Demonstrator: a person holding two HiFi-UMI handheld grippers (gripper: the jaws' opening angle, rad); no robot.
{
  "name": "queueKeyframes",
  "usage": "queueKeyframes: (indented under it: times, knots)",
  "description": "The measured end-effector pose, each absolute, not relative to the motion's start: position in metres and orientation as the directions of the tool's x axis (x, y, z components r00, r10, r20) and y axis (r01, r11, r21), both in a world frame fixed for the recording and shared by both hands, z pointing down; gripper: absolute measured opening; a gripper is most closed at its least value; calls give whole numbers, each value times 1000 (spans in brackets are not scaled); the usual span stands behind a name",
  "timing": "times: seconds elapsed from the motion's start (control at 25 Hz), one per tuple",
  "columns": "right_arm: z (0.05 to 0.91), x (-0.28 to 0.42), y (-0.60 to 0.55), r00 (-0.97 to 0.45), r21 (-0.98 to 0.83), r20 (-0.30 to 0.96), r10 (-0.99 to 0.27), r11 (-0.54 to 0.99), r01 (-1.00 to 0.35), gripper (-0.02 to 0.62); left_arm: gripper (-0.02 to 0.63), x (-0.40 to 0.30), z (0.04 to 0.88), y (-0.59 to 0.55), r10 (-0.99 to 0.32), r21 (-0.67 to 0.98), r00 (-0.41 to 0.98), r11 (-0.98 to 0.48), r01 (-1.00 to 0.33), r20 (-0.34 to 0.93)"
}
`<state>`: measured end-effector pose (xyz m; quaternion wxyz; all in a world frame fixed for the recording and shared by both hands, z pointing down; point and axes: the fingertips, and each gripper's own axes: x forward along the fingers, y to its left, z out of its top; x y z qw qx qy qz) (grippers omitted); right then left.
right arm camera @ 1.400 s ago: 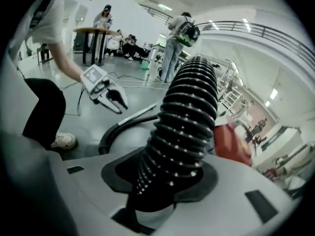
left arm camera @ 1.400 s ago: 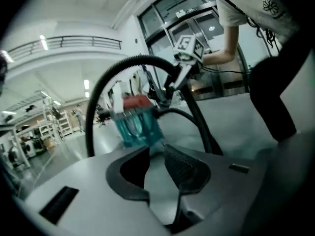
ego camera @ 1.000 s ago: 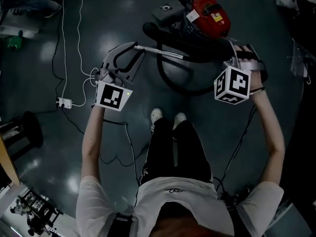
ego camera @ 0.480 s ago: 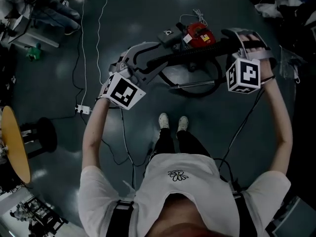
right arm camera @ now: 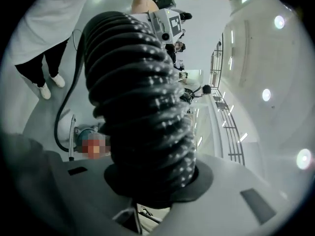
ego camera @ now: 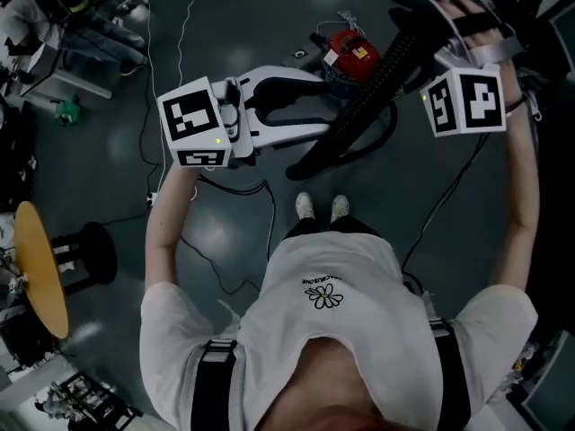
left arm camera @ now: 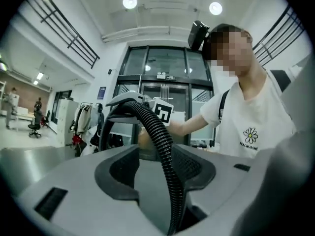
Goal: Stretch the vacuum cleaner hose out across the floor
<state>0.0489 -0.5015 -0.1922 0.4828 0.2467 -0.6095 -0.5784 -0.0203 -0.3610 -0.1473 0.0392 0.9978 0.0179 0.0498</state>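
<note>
dark grey polished floor (ego camera: 225,25) carries the red vacuum cleaner (ego camera: 358,54), which stands just beyond the person's shoes (ego camera: 306,206). the black ribbed hose (ego camera: 359,106) is raised off the floor for most of its visible run. a slack loop curves beside the cleaner, and the rest slants up to the right tool (right arm camera: 150,186), whose jaws are clamped tight round it. the left tool (left arm camera: 160,173) has its jaws opening, with the hose passing between them and the pads clear of it.

judgement: the hose is light, flexible and springy, and likely to curl back. the ribs give sure purchase, so slipping is unlikely. best hold is on the ribbed run near the free end. a hard pull may drag the cleaner.
</note>
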Motion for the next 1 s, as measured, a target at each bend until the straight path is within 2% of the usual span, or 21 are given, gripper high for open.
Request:
queueKeyframes:
  times: [0.16,0.2,0.44,0.56,0.64,0.72,0.88,1.0]
  knots:
    - [-221,48,-488,-436,968,213,-874,127,219,143,186,-23,-196,-354,72,201,987,-975,100,-142]
    - [-226,47,-483,-445,971,200,-873,115,211,143,186,-23,-206,-352,70,207,983,-973,105,-169]
    - [-241,37,-462,-510,986,137,-849,68,152,143,189,14,-206,-336,74,161,997,-984,76,-21]
    - [-246,19,-455,-557,989,121,-822,52,138,143,206,25,-201,-328,121,161,991,-981,111,57]
    - [-246,8,-455,-587,990,123,-800,60,126,143,215,30,-202,-323,156,195,987,-970,143,48]
    - [-245,3,-459,-614,991,130,-778,98,86,144,215,31,-206,-324,185,264,982,-946,187,-33]
    - [-242,-15,-457,-691,979,147,-708,206,-3,144,215,31,-217,-314,313,395,921,-835,383,-231]
    - [-236,-25,-453,-755,943,150,-639,322,-85,144,215,27,-231,-308,300,407,883,-801,439,-362]
